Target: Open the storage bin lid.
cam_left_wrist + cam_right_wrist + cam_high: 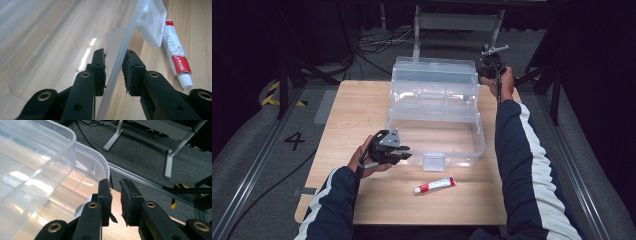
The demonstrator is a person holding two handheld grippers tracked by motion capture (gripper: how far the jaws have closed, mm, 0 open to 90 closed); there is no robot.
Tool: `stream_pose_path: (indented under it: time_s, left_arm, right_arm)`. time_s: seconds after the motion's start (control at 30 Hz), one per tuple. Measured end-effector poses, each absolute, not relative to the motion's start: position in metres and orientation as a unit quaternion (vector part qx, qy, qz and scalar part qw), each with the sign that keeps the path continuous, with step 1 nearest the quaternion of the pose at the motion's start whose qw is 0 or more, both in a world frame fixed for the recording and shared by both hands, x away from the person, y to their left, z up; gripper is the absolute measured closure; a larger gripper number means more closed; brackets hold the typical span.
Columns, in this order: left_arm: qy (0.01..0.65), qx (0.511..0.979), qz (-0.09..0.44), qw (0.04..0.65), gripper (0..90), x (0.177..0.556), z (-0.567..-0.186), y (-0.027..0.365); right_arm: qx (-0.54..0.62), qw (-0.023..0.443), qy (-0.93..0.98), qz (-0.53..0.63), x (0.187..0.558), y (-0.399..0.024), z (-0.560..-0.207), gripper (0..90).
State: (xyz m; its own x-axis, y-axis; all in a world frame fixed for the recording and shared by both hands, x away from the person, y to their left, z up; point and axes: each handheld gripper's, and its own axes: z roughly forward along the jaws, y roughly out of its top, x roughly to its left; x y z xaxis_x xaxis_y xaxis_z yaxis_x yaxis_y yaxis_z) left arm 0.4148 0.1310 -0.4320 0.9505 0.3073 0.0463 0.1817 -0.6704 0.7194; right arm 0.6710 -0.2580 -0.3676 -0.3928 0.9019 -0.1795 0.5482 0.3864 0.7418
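Right now the clear plastic box sits mid-table, and I have its near wall clamped edge-on between my left gripper pads, one pad inside the tub, one outside. The wall's long axis runs across in front of that gripper, toward the latch. Just past the outer pad lies the red-and-white tube, pointing roughly along the same wall, much nearer this hand than the other. My right gripper hangs at the far right corner of the box's raised lid, its jaws slightly parted with nothing between them, lid just to their left.
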Motion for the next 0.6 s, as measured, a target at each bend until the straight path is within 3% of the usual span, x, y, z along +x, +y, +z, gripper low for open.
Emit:
stream_pose_path:
  time_s: [0.6]
  left_arm:
    - [0.128,0.916,0.095,0.369,72.4,0.414,-0.431,0.129]
  right_arm:
    - [0.427,0.309,0.787,0.321,0.615,-0.273,-0.349,77.3]
